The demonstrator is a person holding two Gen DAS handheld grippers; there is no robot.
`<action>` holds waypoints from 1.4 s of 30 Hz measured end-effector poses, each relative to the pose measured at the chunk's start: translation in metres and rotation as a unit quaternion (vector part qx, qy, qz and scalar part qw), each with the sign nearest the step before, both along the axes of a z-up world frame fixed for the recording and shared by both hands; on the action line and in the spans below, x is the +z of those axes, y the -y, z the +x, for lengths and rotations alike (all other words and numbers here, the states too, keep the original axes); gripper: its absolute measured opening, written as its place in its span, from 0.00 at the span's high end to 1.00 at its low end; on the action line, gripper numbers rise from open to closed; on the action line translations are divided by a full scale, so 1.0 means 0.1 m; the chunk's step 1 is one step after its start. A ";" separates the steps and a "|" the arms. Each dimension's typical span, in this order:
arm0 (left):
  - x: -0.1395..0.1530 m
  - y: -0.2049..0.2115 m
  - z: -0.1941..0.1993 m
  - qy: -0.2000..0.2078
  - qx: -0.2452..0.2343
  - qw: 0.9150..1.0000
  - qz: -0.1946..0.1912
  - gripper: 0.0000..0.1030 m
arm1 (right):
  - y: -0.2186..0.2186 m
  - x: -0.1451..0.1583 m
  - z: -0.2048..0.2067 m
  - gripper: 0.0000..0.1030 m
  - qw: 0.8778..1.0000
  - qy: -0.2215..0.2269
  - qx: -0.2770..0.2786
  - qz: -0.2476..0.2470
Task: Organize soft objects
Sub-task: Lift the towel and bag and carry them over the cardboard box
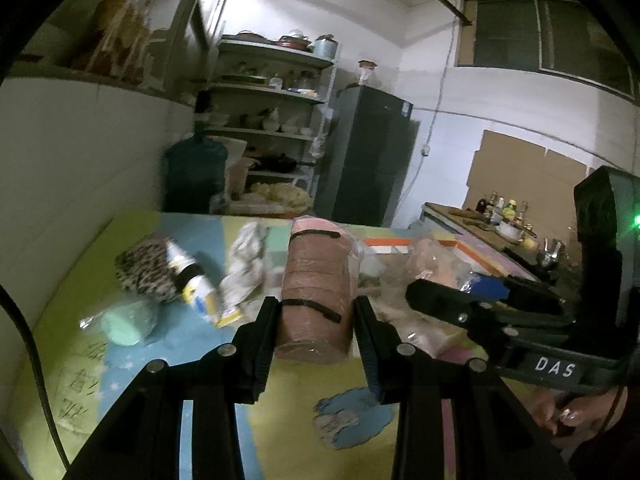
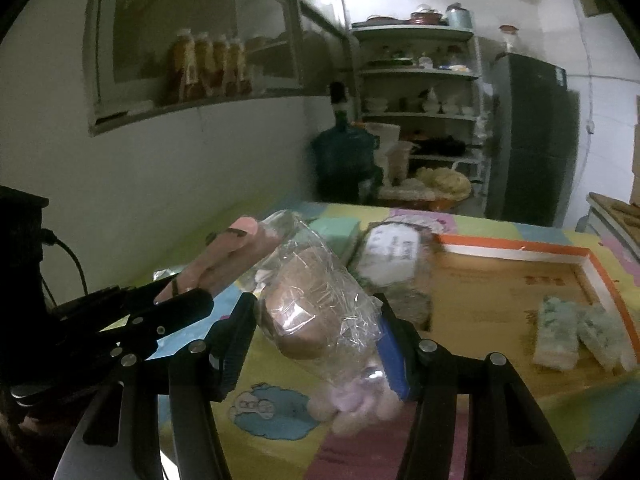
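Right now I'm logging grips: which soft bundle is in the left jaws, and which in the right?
Left: the pink-brown roll with black straps. Right: the brown item in crinkly clear plastic. The strapped roll has no loose wrap.

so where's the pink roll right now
The pink roll is clamped between the left gripper fingers, lifted above the mat; in the right wrist view it shows at left, beside the bagged bundle.

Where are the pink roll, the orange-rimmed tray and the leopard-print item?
pink roll [image 1: 316,292], left wrist view, middle of its side.
orange-rimmed tray [image 2: 516,249], right wrist view, far rim.
leopard-print item [image 1: 144,270], left wrist view, middle of its patterned surface.
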State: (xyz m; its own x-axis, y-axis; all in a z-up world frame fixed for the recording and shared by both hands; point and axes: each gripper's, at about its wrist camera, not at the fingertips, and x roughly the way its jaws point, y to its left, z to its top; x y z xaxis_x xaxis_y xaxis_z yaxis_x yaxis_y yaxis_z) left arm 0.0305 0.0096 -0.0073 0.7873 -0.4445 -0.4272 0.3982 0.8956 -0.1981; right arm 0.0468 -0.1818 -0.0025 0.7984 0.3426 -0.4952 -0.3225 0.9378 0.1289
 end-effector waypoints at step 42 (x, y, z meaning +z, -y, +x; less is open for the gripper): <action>0.07 1.80 0.39 -0.043 -0.104 0.993 0.022 0.63 | 1.89 -0.04 -0.17 0.43 0.984 0.017 -0.167 0.061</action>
State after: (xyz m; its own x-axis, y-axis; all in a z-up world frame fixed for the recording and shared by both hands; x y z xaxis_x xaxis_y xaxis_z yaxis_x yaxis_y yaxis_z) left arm 0.0692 -0.1706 -0.0006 0.6407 -0.5730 -0.5110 0.5584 0.8046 -0.2022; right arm 0.0294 -0.3706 -0.0066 0.8923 0.1126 -0.4371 -0.0044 0.9705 0.2410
